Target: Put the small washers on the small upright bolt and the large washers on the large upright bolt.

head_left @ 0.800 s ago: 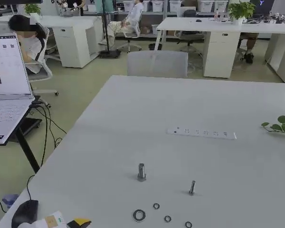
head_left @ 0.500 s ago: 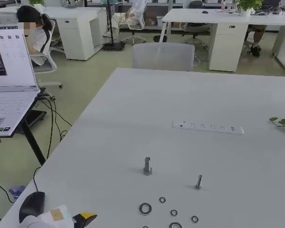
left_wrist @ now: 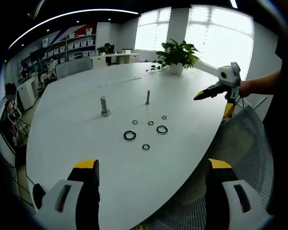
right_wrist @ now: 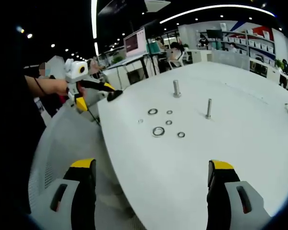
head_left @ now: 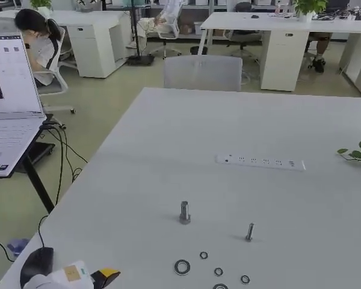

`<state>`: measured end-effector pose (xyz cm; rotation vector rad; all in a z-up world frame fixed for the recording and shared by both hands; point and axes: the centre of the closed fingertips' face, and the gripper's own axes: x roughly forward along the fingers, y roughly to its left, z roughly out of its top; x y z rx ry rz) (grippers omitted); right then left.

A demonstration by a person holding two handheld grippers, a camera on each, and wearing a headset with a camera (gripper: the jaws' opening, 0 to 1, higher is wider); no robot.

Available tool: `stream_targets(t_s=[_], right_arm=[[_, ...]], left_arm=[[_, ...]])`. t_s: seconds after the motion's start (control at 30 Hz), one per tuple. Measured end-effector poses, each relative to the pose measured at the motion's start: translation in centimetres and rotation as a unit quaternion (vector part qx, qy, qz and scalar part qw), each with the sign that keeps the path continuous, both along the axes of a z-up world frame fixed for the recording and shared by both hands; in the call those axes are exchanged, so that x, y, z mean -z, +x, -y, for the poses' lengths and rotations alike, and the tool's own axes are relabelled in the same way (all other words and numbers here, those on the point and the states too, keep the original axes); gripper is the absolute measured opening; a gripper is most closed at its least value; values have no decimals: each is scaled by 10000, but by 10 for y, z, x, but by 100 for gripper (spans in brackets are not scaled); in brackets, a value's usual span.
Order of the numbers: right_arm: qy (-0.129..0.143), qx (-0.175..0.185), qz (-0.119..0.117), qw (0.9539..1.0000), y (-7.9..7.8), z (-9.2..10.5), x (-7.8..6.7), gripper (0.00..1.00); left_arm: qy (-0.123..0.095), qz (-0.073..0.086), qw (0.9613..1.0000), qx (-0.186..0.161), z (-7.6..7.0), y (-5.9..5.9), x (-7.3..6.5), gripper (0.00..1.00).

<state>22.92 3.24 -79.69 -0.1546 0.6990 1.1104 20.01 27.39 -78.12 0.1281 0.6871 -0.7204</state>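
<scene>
While only my view has shifted, the washers lie untouched on the counter near the large bolt, so with my left claw and right claw both spread and empty, I judge the sorting unstarted.

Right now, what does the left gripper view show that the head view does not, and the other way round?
The left gripper view adds the right gripper, held near the table's edge, and a mesh chair below it. The head view adds a laptop standing beside the table. Both share the white table, the large bolt and the small bolt, both upright and bare, and the loose washers lying flat near them.
</scene>
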Motion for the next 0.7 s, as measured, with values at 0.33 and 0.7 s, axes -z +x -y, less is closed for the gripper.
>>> stream_targets(t_s=[0.33, 0.7], right_arm=[[-110, -269, 121, 9995, 15, -22, -6, 98], [-441, -520, 87, 9976, 37, -40, 9, 94]], left_arm=[[36, 33, 9999, 94, 2, -2, -1, 95], [125, -72, 9996, 263, 4, -5, 6, 95]])
